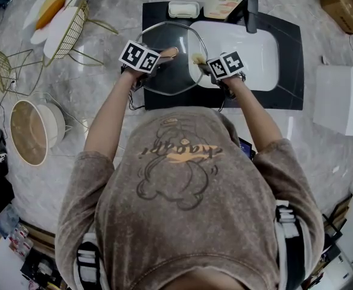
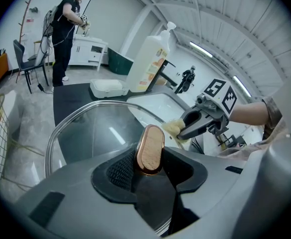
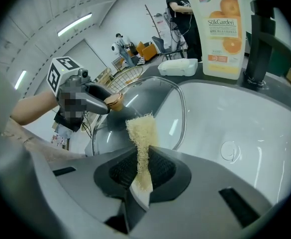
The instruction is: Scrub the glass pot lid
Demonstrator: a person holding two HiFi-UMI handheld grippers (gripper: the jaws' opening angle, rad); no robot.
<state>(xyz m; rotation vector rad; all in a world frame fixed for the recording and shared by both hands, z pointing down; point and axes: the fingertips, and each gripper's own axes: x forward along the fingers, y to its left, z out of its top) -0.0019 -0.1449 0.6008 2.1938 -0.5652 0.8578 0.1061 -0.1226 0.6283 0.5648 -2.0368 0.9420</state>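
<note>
Left hand-held gripper (image 1: 163, 55) is clamped on the wooden knob (image 2: 150, 147) of the glass pot lid (image 1: 164, 80), so the whole lid hangs off that one pinch. It sits over the dark counter (image 1: 155, 101), with its right edge poking out over the white sink (image 1: 254, 65). Right hand-held gripper (image 3: 144, 171) is pinching a yellowish scrub pad (image 3: 141, 133) by a narrow strip, and most of the pad sticks out past the jaws. The pad's tip is right at the lid's rim on the sink side. I honestly can't tell if it's pressing on the glass yet.

What I'd worry about:

- The knob is smooth and rounded, and the pad is working way out at the edge. Push hard there and I'd guess the lid pivots around the knob or twists out of the grip.
- If it lets go, it's glass dropping onto the sink rim or the counter. It could chip or crack.
- The pad is floppy and barely held. Dragging it could fold it over or pull it out of the jaws, and then bare gripper scrapes the glass.
- The dish soap bottle (image 3: 222, 29) and faucet (image 1: 248, 11) are just behind, so a big swing of the lid could hit them.

I'd go with light pressure and short strokes near the knob first.
</note>
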